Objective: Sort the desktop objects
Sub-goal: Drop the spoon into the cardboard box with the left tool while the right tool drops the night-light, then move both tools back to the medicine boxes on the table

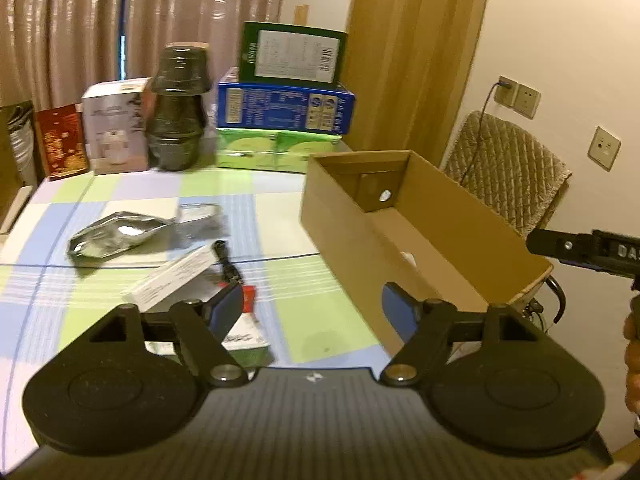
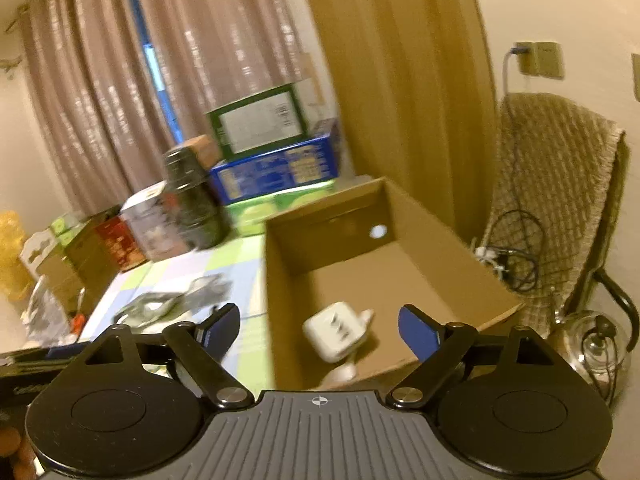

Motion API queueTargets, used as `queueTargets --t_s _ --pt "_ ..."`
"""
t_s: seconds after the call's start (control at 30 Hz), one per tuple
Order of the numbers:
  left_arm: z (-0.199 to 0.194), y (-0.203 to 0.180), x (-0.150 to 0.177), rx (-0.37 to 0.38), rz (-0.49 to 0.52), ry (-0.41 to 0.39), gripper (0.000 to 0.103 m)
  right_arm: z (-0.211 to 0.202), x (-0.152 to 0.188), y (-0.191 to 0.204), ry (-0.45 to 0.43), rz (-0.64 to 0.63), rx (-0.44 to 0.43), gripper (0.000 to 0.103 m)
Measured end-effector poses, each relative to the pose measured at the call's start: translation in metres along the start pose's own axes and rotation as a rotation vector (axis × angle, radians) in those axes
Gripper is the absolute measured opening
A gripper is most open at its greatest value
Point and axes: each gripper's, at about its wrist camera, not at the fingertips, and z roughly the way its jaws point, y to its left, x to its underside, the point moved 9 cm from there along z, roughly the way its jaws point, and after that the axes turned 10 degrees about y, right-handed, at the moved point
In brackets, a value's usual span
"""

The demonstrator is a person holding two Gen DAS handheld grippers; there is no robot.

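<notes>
White charger (image 2: 340, 334) inside cardboard box (image 2: 460, 248)

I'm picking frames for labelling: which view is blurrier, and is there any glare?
Right wrist view: heavy motion smear on the stacked boxes, though the white charger stays readable. Left wrist view: sharper, with glare on the foil pouch.

The right gripper (image 2: 318, 330) hangs with its blue-padded jaws spread wide and nothing between the pads, aimed over the near wall of an open cardboard box (image 2: 280, 300). A white plug adapter (image 2: 334, 334) lies on the box floor by the near wall. At nine o'clock from the box, crumpled silvery packets (image 2: 160, 306) sit on the checked tablecloth (image 2: 168, 272). At eleven o'clock stands a dark jar (image 2: 194, 200); at twelve, stacked cartons (image 2: 272, 160). At four o'clock sits a shiny kettle (image 2: 592, 352).
</notes>
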Motion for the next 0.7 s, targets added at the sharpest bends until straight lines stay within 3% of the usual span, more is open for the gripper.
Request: queueTargets --t_s 0.27,0.7 --pt "-0.028 0.034 0.028 -0.075 -0.008 0.012 0.084 -0.001 0.037 0.065 0.047 -0.095 -0.059 0.093" --pt "-0.058 0.098 0.061 -0.198 -0.03 0.03 0.097 0.027 0.071 0.111 0.128 -0.17 -0.122 0.099"
